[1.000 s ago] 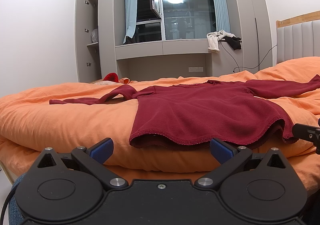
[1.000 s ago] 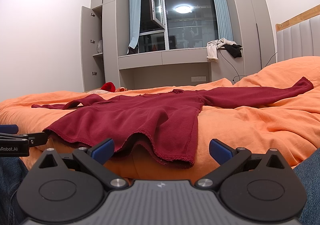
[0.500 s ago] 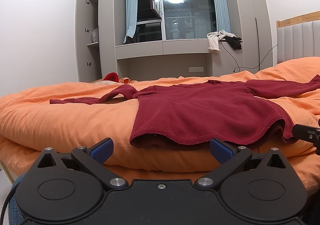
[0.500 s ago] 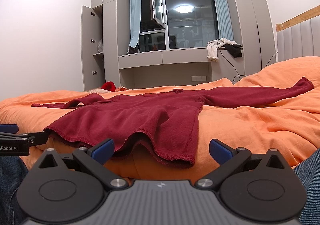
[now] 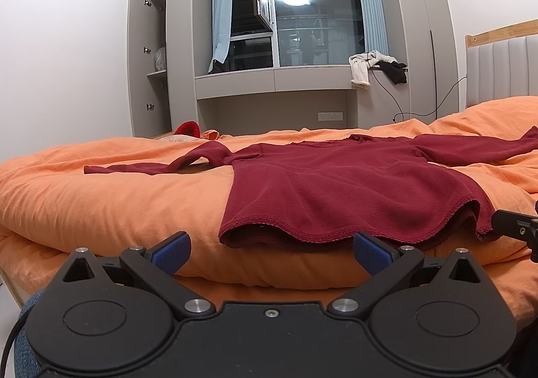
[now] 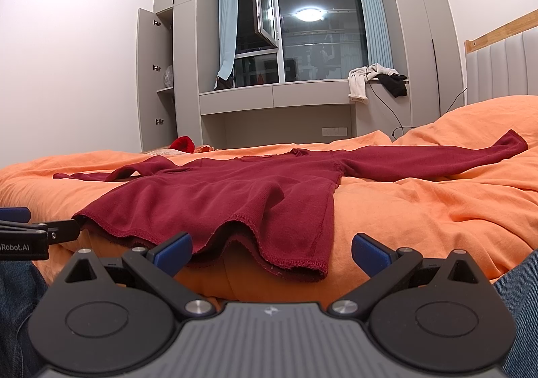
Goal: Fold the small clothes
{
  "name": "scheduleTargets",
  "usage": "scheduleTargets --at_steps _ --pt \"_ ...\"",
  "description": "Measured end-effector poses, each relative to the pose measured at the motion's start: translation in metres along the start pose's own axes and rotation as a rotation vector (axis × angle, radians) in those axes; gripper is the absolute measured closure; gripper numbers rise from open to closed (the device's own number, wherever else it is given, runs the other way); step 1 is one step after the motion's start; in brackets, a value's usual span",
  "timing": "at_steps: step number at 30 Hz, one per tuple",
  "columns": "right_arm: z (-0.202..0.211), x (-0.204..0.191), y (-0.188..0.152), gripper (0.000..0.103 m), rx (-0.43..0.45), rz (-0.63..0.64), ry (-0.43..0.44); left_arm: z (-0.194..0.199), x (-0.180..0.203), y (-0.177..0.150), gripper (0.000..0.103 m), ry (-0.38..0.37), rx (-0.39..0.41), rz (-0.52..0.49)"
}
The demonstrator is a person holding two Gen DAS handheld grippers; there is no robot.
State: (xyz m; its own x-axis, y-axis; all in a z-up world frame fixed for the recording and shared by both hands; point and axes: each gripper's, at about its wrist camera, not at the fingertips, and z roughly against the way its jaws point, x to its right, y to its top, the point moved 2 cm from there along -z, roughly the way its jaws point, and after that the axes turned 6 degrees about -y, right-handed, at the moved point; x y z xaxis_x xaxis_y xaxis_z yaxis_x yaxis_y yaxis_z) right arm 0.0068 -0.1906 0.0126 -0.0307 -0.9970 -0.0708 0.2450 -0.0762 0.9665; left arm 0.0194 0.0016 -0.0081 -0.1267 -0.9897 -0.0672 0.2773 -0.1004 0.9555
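Observation:
A dark red long-sleeved top (image 5: 336, 183) (image 6: 235, 189) lies spread flat on the orange bed, both sleeves stretched out sideways, its wavy hem hanging over the near edge. My left gripper (image 5: 272, 252) is open just short of the hem's left part, nothing between its blue pads. My right gripper (image 6: 271, 252) is open too, in front of the hem's right corner. Each gripper shows at the edge of the other's view: the right gripper (image 5: 514, 226) and the left gripper (image 6: 30, 233).
The orange duvet (image 5: 101, 196) covers the whole bed and is rumpled on the right. A padded headboard (image 6: 504, 65) stands at the right. Beyond are grey cabinets, a window ledge with clothes (image 5: 373, 67) and a red item (image 5: 187, 128). Denim-clad legs (image 6: 517, 297) flank the right gripper.

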Motion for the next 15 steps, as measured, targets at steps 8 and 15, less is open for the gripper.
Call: scheduleTargets --at_steps 8,15 --pt "-0.004 0.001 0.0 0.0 -0.025 -0.004 -0.001 -0.003 -0.002 0.003 0.0 -0.003 -0.026 0.018" --pt "-0.027 0.012 0.041 0.0 -0.17 -0.117 0.015 -0.035 -0.017 0.038 0.0 0.006 -0.093 0.121"
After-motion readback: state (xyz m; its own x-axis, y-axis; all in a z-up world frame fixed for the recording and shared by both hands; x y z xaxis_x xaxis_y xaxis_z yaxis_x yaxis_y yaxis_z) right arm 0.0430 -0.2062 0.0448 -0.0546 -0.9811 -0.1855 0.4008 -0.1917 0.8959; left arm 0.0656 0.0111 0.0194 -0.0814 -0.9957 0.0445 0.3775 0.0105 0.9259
